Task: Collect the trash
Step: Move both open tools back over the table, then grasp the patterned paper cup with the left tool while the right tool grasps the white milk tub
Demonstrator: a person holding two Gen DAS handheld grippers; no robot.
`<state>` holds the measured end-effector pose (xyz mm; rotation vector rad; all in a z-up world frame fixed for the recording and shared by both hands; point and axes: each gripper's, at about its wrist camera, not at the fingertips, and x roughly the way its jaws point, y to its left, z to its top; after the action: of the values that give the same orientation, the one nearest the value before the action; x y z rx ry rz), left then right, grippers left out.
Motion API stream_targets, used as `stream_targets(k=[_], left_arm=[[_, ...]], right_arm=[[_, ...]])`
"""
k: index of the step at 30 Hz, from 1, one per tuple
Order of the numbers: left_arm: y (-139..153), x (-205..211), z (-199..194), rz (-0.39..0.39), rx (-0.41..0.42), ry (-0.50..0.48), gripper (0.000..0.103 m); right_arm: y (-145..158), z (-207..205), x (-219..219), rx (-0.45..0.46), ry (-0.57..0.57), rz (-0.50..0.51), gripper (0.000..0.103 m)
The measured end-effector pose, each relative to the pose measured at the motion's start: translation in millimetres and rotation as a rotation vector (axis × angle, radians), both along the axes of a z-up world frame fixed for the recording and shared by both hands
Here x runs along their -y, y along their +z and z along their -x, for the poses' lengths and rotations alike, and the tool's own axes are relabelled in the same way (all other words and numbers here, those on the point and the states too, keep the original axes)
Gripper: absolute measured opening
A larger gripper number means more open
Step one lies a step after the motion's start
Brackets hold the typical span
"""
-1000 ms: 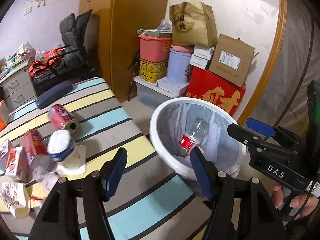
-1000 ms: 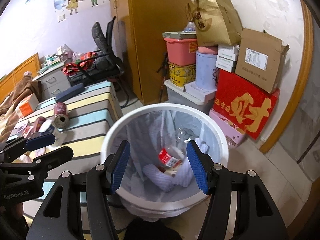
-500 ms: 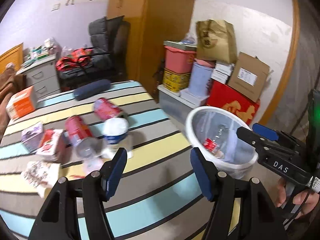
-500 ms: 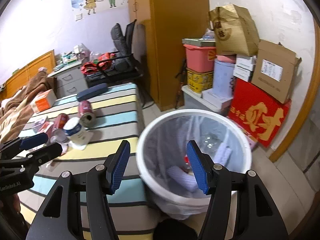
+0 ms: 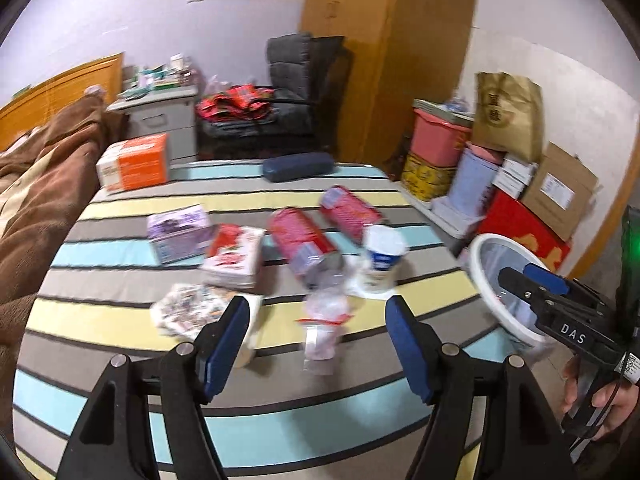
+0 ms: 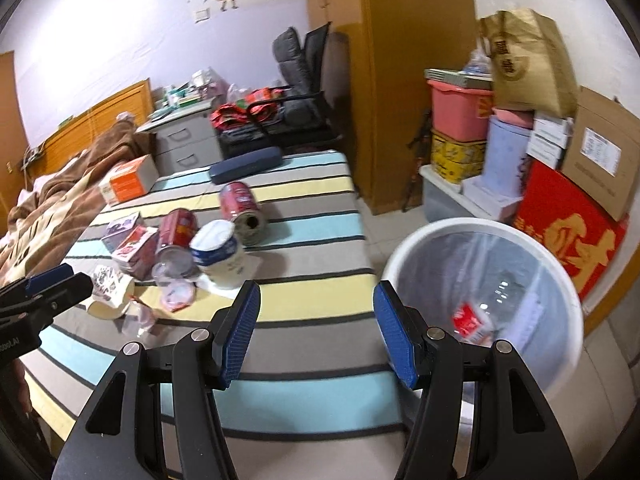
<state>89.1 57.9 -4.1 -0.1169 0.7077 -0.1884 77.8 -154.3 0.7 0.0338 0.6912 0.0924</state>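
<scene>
Litter lies on the striped bed [image 5: 280, 432]: two red cans [image 5: 304, 240] on their sides, a white cup with a blue label [image 5: 382, 260], a clear plastic wrapper [image 5: 324, 320], a red-and-white carton [image 5: 236, 256], a purple box [image 5: 178, 232] and a printed paper cup [image 5: 188, 312]. My left gripper [image 5: 316, 332] hangs over the bed short of the wrapper; its jaws are opening with nothing between them. My right gripper [image 6: 316, 312] stands open and empty between the bed's edge and the white lined bin [image 6: 404, 264]. A red-labelled bottle [image 6: 470, 320] lies in the bin.
An orange box [image 5: 134, 162] and a dark blue case [image 5: 298, 166] lie at the bed's far end, with a brown blanket [image 5: 36, 196] on the left. Stacked boxes and tubs [image 6: 520, 140] stand behind the bin. A chair [image 6: 296, 92] and a wardrobe [image 6: 400, 60] stand beyond.
Both views have swung left, away from the bin and towards the bed. The litter now fills the middle of the left wrist view. The left jaws stand slightly wider.
</scene>
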Motion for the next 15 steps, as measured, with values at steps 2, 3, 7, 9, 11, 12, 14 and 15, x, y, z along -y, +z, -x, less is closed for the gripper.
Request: stream_targets(k=[2, 3, 7, 9, 11, 12, 14, 15], left_arm=[[-4, -13, -2, 0.002, -0.009, 0.032, 0.073], [-6, -19, -3, 0.003, -0.013, 0.045, 0.073], [-14, -39, -8, 0.006, -0.041, 0.089, 0.076], [-18, -46, -12, 0.013, -0.058, 0.094, 0.077], [-22, -54, -15, 0.021, -0.073, 0.109, 0.077], [-24, -56, -17, 0.022, -0.075, 0.110, 0.077], [-30, -62, -22, 0.024, -0.099, 0.112, 0.078], [-33, -64, -25, 0.031, -0.115, 0.112, 0.078]], right_arm=[[-2, -4, -5, -0.006, 0.016, -0.007, 0.060], [-3, -7, -9, -0.010, 0.025, -0.011, 0.060], [-9, -18, -23, -0.026, 0.057, -0.019, 0.061], [-12, -25, -29, -0.039, 0.069, -0.023, 0.061], [-16, -31, -34, -0.056, 0.077, -0.026, 0.061], [-16, -33, -37, -0.056, 0.083, -0.024, 0.061], [-17, -37, -42, -0.055, 0.097, -0.017, 0.061], [-18, -41, -45, -0.058, 0.107, -0.019, 0.061]])
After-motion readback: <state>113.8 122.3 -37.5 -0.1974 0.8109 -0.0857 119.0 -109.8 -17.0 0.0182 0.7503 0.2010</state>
